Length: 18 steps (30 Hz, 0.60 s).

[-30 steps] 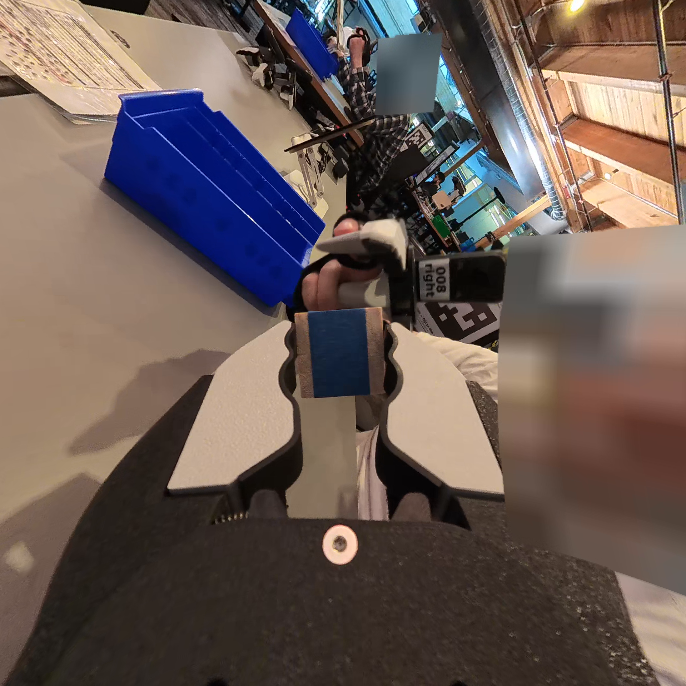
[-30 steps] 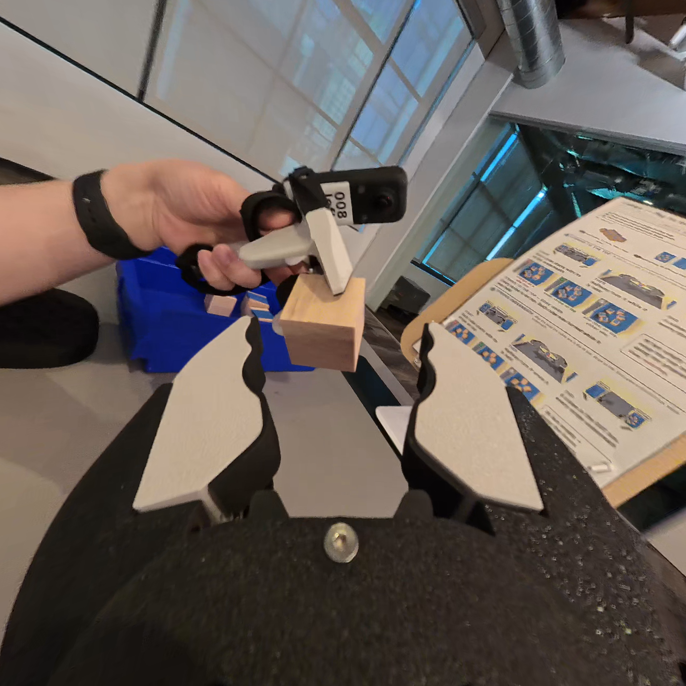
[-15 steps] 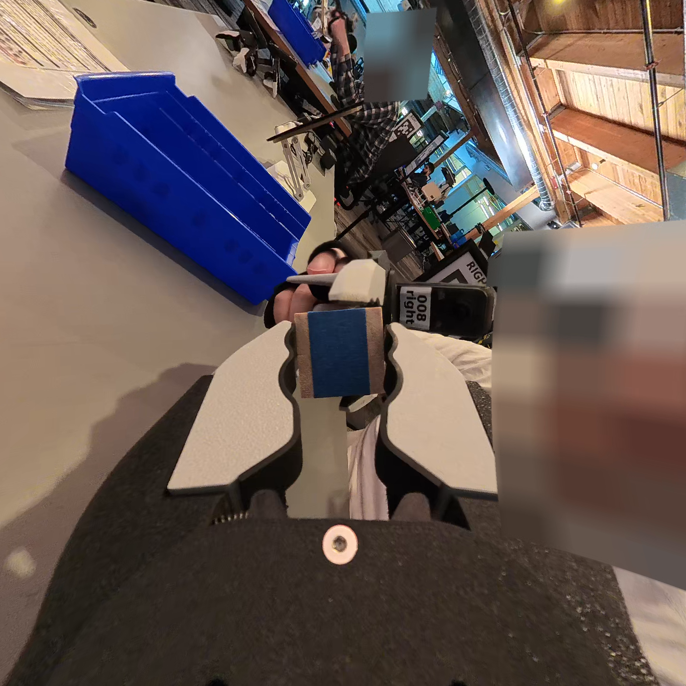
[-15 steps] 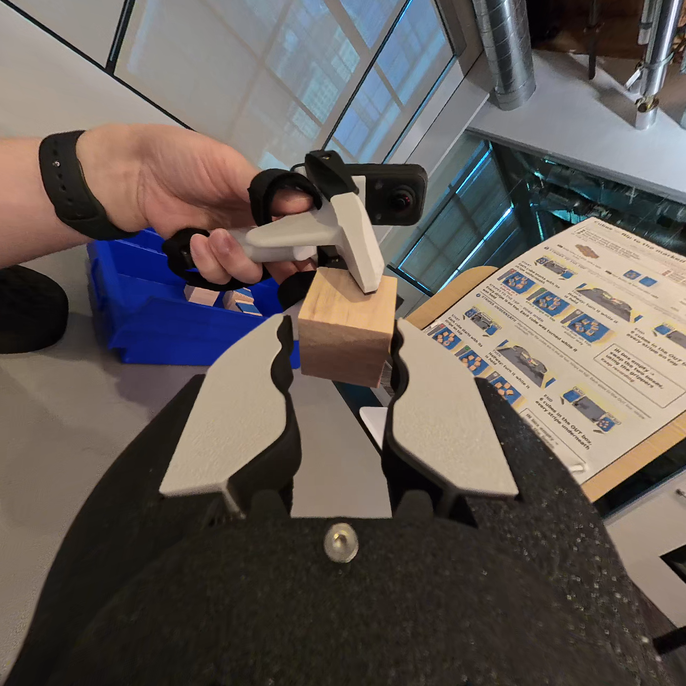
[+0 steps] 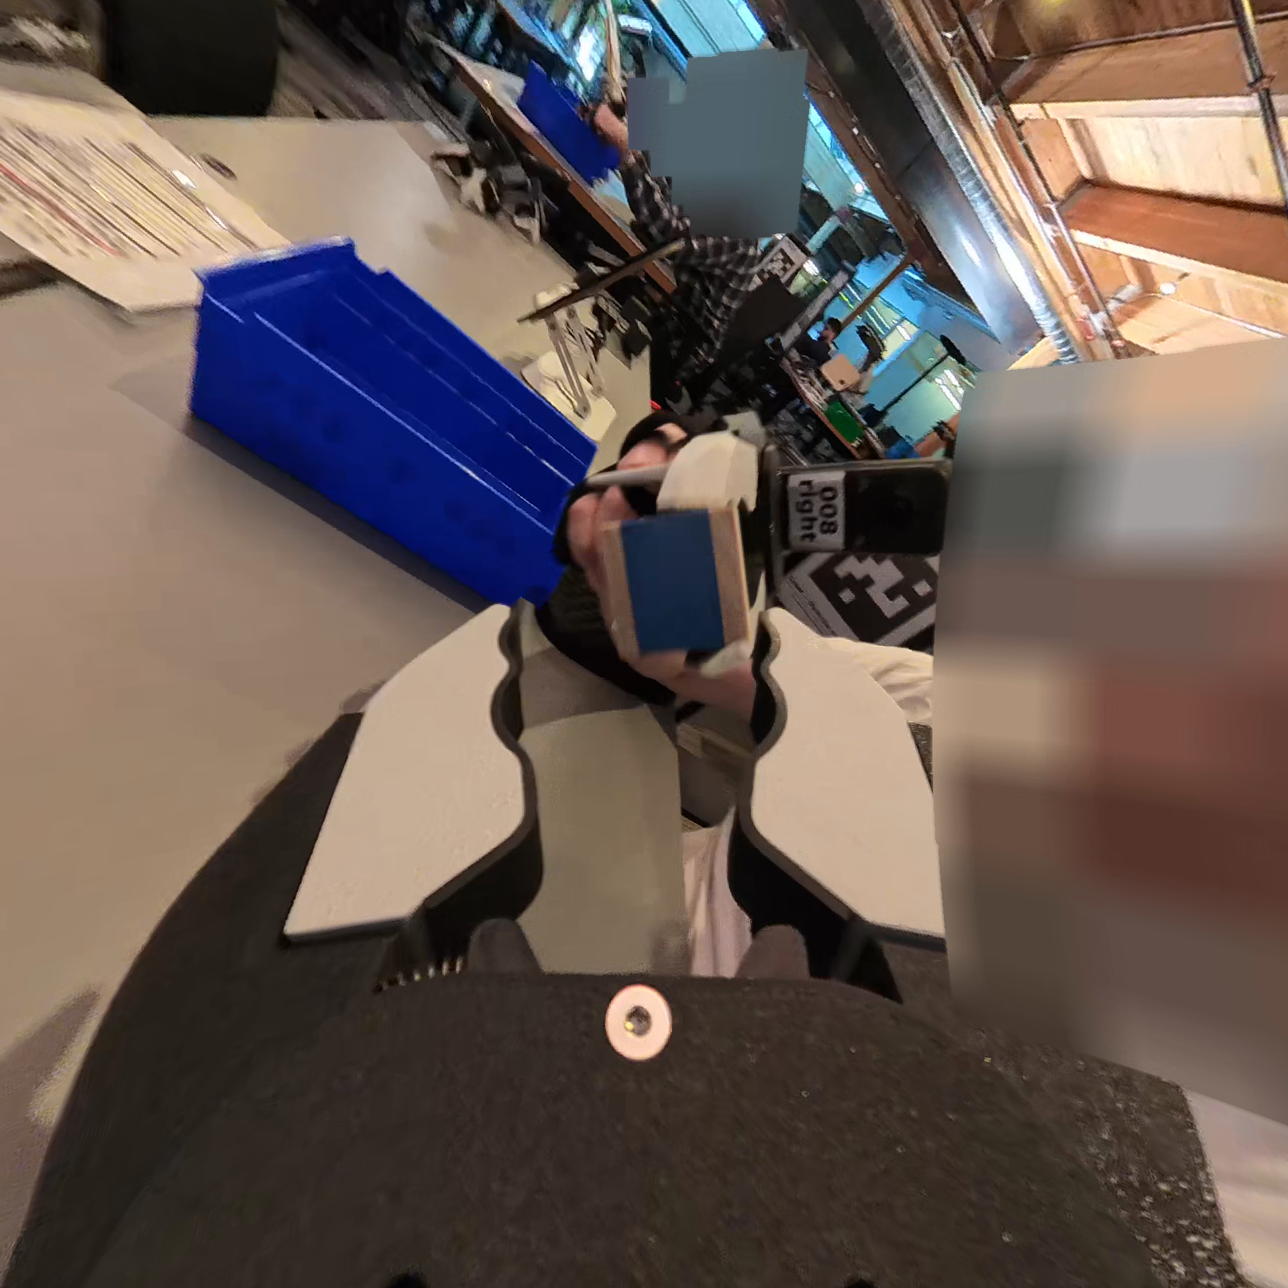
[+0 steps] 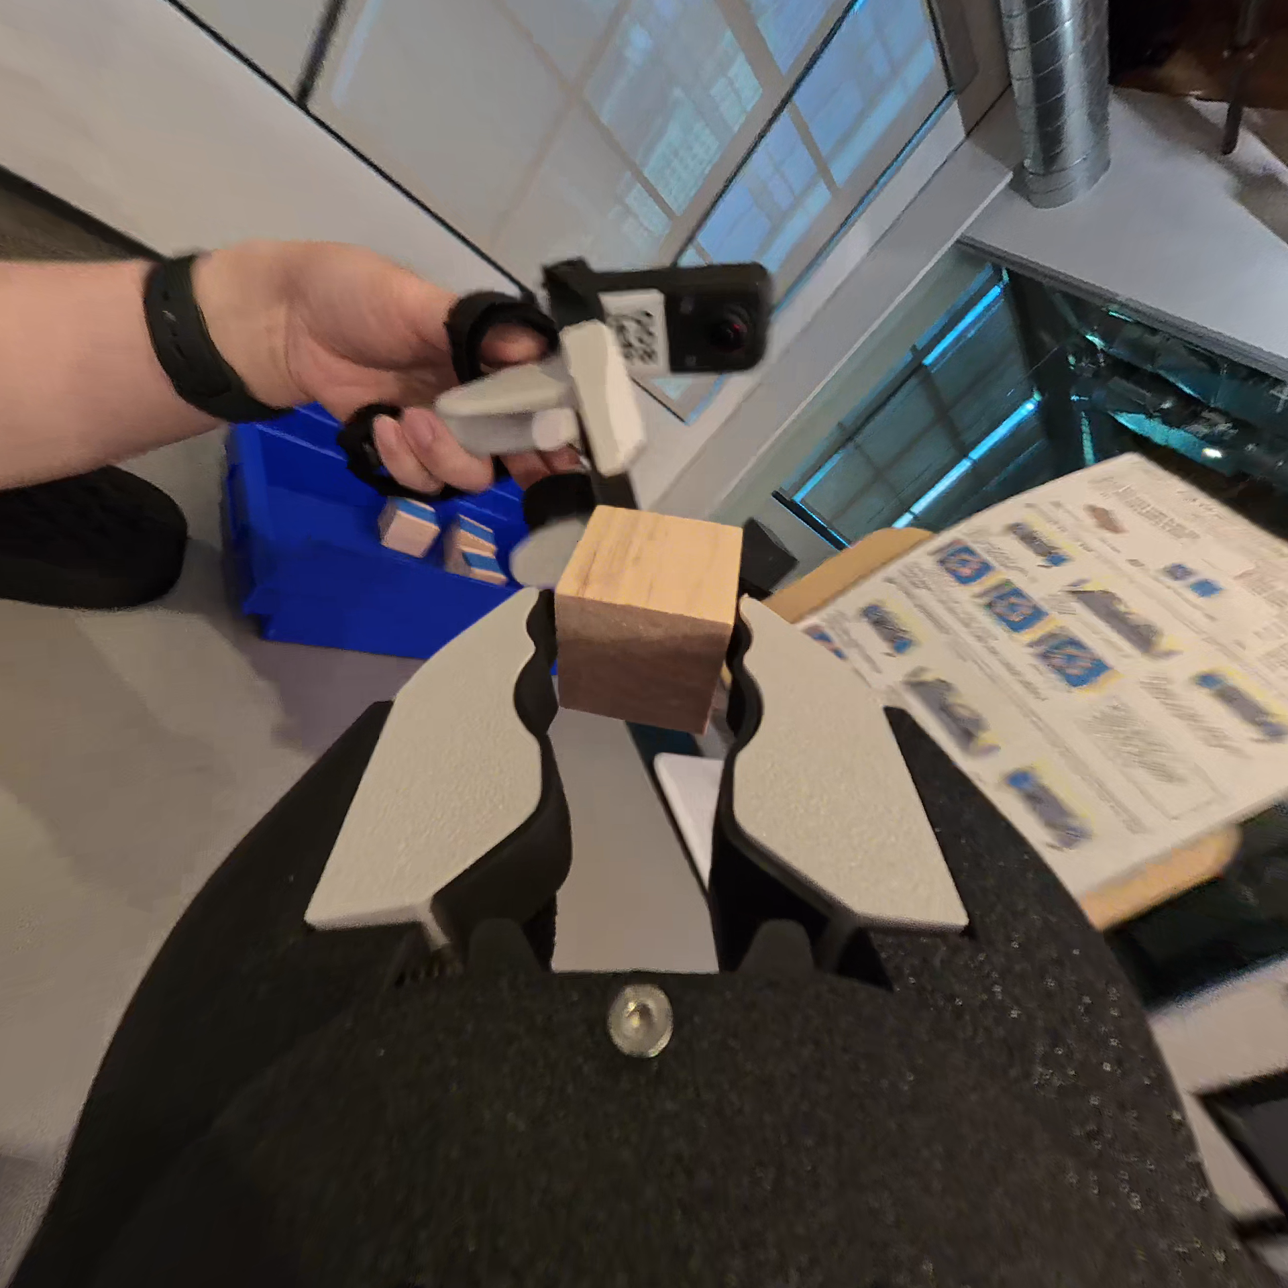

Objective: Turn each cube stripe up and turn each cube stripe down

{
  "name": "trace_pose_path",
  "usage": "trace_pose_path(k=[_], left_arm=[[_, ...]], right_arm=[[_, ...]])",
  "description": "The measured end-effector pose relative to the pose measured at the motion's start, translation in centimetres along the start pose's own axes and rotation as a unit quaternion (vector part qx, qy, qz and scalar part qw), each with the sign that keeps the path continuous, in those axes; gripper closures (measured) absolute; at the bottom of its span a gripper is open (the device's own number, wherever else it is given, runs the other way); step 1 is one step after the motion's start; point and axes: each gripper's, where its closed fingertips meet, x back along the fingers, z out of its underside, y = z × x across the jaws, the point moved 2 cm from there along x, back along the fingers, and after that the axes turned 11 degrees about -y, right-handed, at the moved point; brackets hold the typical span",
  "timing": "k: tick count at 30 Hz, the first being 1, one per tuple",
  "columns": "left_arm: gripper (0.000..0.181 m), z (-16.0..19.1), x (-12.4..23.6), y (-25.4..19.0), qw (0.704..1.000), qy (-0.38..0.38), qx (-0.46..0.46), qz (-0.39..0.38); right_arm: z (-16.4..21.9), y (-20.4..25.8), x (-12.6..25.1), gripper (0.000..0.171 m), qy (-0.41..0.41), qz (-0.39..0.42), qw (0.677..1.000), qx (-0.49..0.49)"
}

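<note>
A wooden cube (image 6: 645, 627) is gripped between my right gripper's (image 6: 641, 613) jaws, in the air above the grey table (image 6: 139, 732). In the right wrist view only plain wood faces show. In the left wrist view the same cube (image 5: 672, 582) shows its blue stripe face toward me, pinched by the right gripper's fingers (image 5: 704, 474). My left gripper (image 5: 638, 627) is open and empty, just short of the cube. It also shows in the right wrist view (image 6: 578, 488), open, above and behind the cube.
A blue bin (image 6: 313, 578) on the table holds striped cubes (image 6: 408, 526); the bin also shows in the left wrist view (image 5: 362, 446). A printed instruction sheet (image 6: 1080, 662) lies on a wooden board at the right. A person sits at far tables (image 5: 704, 279).
My right gripper closed on the cube while the left still held it. My left gripper then opened, let go and drew back a little.
</note>
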Motion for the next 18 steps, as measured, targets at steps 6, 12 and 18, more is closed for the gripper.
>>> trace_pose_path(k=[6,12,18], left_arm=[[0.113,-2.7,3.4,-1.0,0.991,-0.055,-0.094,-0.075],[0.117,-2.3,3.6,-0.4,0.988,-0.041,-0.096,-0.111],[0.119,-1.1,2.5,0.6,0.988,-0.007,-0.085,-0.125]], right_arm=[[1.7,-11.4,10.8,0.124,0.235,0.143,0.952,-0.135],[16.5,-14.6,24.3,0.124,0.467,0.281,0.744,-0.386],[26.1,-11.1,28.8,0.124,0.571,0.257,0.612,-0.483]])
